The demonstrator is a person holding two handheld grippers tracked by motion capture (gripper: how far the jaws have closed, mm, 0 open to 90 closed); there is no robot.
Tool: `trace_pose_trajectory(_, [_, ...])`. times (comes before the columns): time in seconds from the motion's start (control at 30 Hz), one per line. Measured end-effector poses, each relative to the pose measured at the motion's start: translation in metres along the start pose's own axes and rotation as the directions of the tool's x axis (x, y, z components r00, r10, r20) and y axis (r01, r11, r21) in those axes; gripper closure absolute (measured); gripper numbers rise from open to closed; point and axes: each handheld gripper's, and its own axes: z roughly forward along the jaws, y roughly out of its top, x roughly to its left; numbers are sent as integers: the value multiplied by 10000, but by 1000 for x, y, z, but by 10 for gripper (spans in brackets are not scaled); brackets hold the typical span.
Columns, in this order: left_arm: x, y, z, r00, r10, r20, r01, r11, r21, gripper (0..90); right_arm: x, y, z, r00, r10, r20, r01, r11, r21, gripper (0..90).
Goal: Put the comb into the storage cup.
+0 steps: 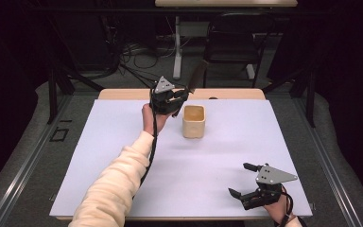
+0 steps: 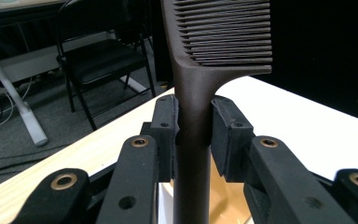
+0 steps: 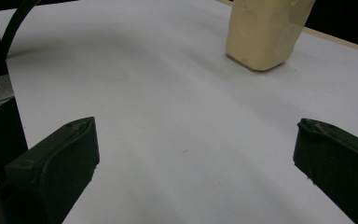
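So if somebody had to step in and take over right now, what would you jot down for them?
Left gripper: shut on the handle of the dark brown plastic comb, held raised beside the cream square cup, teeth away from the gripper.
Right gripper: open, nothing between its jaws, low over the white table mat at the near right.
Done: comb picked up.
Left, most likely: lower the comb into the cup and let go.

The left gripper (image 1: pixel 182 96) and right gripper (image 1: pixel 242 179) are matte black, each topped by a grey three-cornered plate with small dark holes. Brass-ringed screws stud the black jaws' linkage arms. A black cable trails from each. The left arm wears a cream sleeve (image 1: pixel 116 182).
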Motion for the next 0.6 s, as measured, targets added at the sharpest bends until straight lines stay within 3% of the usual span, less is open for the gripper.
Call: trace_pose_trajectory(0.6, [-5, 7, 11, 9999, -107, 93, 111, 9991, -420, 720, 0, 0, 0, 10000, 42, -15, -42, 10000, -41, 0])
